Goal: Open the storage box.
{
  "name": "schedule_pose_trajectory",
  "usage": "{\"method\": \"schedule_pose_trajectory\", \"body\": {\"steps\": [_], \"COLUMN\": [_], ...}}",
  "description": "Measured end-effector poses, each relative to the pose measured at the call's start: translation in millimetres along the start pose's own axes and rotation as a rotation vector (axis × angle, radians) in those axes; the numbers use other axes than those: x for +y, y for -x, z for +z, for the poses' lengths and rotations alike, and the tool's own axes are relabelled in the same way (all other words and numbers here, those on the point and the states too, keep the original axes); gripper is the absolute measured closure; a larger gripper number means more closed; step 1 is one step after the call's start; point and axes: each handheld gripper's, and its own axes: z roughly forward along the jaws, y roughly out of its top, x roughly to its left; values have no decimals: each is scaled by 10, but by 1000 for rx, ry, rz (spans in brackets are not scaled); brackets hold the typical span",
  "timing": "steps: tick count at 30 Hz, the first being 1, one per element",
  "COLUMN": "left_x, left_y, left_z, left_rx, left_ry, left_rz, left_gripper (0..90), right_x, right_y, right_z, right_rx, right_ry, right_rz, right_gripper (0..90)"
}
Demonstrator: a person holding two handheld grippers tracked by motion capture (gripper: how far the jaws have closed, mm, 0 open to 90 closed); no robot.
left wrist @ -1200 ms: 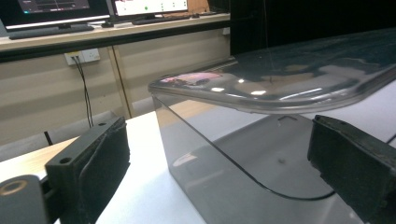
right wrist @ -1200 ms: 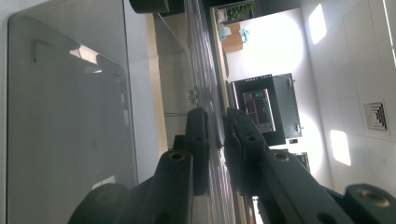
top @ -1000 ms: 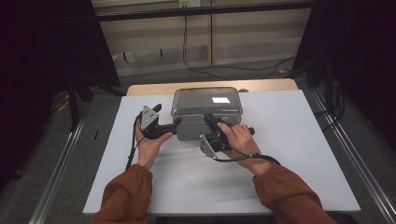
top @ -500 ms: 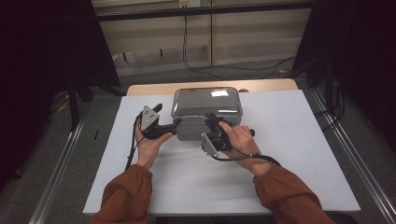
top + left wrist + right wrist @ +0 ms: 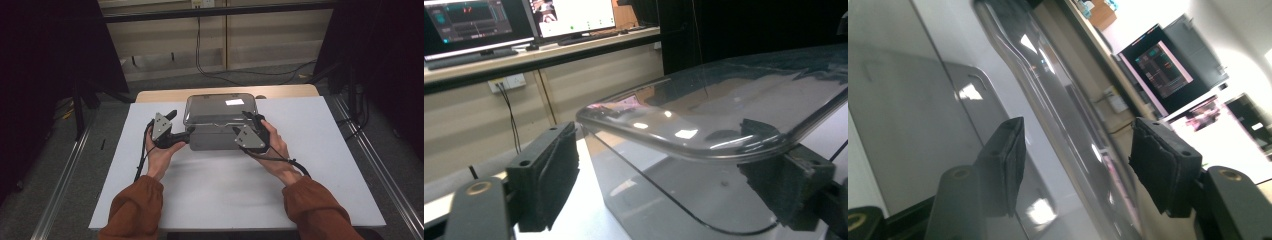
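- Lidded clear plastic box sits between both grippers.
- Left gripper is spread, its jaws straddling the box's near-left corner.
- Right gripper is spread astride the lid rim.

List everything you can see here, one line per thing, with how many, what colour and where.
box: one, clear grey plastic with a clear lid, far middle of the mat, between the two tools.
mat: one, pale grey-white, covering the table.
table: one, light wood, its far edge showing beyond the mat.
monitors: at least two, lit, on a shelf behind the table.
cables: a few, black, on the floor by the far wall.
left tool: one, black, open, at the box's left end, lid corner between its jaws.
right tool: one, black, open, at the box's right front, lid edge between its jaws.
sleeves: two, rust-brown, bottom of the high view.
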Motion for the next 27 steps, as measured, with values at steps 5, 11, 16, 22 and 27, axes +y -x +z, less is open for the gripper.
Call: {"method": "schedule_pose_trajectory", "body": {"steps": [5, 11, 16, 22, 27], "left_x": [39, 57, 52, 72, 129], "left_y": [13, 19, 14, -6, -14], "left_z": [22, 40, 44, 53, 95], "left_rx": [-10, -23, -40, -40, -40], "left_ry": [1, 3, -5, 11, 19], "left_rz": [14, 21, 16, 14, 25], "left_gripper": [201, 232, 287, 335, 338], "right_x": [-154, -269, -372, -410, -423], "right_y": [119, 240, 280, 362, 395], "right_z": [11, 45, 109, 151, 176], "right_rx": [12, 33, 53, 4, 27], "right_ry": [17, 37, 47, 87, 108], "right_rz": [129, 253, 345, 383, 400], "right_gripper": [315, 307, 354, 429, 485]}}
